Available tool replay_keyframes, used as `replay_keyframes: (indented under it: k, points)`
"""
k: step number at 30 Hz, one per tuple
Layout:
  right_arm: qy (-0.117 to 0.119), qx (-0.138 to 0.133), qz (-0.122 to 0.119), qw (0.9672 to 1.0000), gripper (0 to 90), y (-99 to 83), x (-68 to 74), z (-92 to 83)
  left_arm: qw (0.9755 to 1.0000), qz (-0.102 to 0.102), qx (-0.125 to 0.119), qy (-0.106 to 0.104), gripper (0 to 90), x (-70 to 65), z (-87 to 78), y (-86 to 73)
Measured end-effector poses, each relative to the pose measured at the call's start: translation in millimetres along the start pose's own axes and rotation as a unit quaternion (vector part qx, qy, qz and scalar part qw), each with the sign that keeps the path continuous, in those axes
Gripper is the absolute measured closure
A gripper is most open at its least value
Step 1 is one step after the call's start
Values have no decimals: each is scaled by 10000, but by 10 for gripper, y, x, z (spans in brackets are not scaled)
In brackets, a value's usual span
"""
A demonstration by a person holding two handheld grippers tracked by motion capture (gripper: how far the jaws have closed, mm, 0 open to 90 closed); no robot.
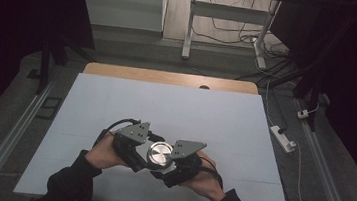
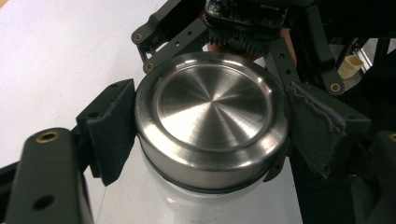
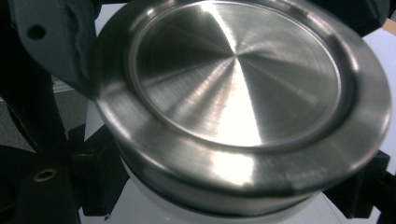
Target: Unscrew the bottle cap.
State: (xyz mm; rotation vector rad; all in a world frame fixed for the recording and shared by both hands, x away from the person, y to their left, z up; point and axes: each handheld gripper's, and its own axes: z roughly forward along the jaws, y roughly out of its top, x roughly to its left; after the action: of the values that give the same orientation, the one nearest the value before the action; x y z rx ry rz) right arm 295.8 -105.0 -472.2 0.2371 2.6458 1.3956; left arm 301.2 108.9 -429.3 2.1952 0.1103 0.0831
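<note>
On the near middle of the white table (image 1: 165, 109), a white container (image 2: 205, 205) is stood upright between the two hands, its long axis vertical. Its body is clamped low by the right gripper (image 1: 175, 166), jaws drawn in tight. The steel lid (image 2: 212, 119) is pinched at its rim by the left gripper (image 1: 136, 157) (pads pressed on opposite sides), so a twist about the vertical axis seems due.

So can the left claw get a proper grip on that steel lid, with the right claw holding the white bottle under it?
Probably yes: the left claw is already shut on the steel lid, while the right claw grips lower, on the white bottle.
</note>
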Motion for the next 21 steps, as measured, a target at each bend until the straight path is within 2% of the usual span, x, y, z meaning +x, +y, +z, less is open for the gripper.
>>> replay_keyframes:
  k: [3, 6, 9, 12, 13, 15, 18, 21]
  points:
    - [-122, 24, 69, 9999, 146, 3, -11, -1, 9994, -195, 46, 287, 211, -32, 20, 25]
    - [-267, 28, 203, 9994, 146, -1, -31, -6, 9972, -389, 43, 640, 211, -82, 61, 53]
    - [-456, 39, 314, 9985, 146, -2, -54, -10, 9927, -603, 70, 1040, 211, -141, 109, 96]
    - [-657, 37, 353, 9972, 146, -2, -67, -20, 9869, -723, 115, 1441, 211, -202, 156, 146]
    - [-723, 36, 371, 9967, 146, -1, -67, -22, 9864, -719, 121, 1475, 210, -209, 164, 159]
    - [-698, -15, 408, 9967, 146, -4, -72, -35, 9880, -651, 76, 1397, 208, -196, 141, 164]
    - [-583, -83, 375, 9976, 146, 6, -73, -58, 9918, -553, -78, 1147, 132, -161, 53, 143]
    - [-417, -54, 378, 9984, 146, 0, -65, -49, 9958, -482, -287, 730, 85, -126, -47, 113]
